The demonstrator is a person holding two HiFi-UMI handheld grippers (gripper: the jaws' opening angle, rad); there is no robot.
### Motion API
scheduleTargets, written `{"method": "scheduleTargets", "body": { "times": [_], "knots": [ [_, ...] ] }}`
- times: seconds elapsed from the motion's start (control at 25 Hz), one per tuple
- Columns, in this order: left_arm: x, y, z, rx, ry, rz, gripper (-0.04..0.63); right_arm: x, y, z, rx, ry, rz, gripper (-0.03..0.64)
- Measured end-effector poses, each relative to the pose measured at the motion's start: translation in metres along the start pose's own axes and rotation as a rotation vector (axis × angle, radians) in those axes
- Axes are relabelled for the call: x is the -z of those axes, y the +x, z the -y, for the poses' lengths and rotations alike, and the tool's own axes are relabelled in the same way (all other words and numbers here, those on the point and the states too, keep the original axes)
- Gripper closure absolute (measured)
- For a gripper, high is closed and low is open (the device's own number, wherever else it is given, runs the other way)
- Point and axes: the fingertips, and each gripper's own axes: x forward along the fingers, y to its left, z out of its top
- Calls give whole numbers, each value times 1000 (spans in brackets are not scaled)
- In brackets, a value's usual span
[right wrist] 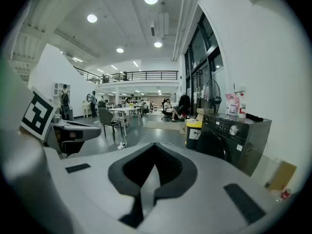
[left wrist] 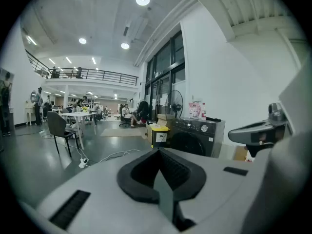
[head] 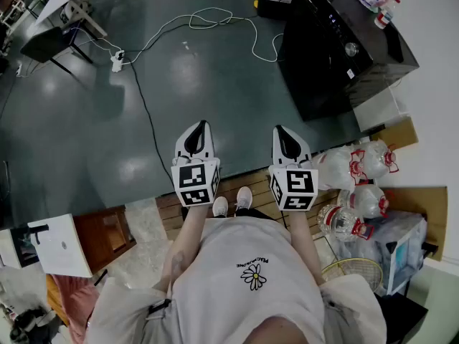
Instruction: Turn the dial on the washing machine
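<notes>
My left gripper (head: 200, 130) and right gripper (head: 283, 136) point forward, fingers closed together, empty. The washer (head: 326, 63) stands well ahead and rightward, its dial (head: 351, 49) nearer my right gripper.

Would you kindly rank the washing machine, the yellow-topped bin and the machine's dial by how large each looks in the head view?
1. washing machine
2. yellow-topped bin, partly cut off at the frame's top edge
3. dial, a small knob on the machine's panel
</notes>
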Motion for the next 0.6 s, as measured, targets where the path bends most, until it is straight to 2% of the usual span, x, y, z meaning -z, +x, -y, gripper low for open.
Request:
{"method": "scheduleTargets", "body": {
  "times": [0.4,0.6],
  "knots": [
    [-18,16,11,-7,30,43,597,-12,13,28,-8,-36,43,614],
    [-19,26,20,-19,26,50,597,-7,11,39,-34,12,75,614]
  ]
}}
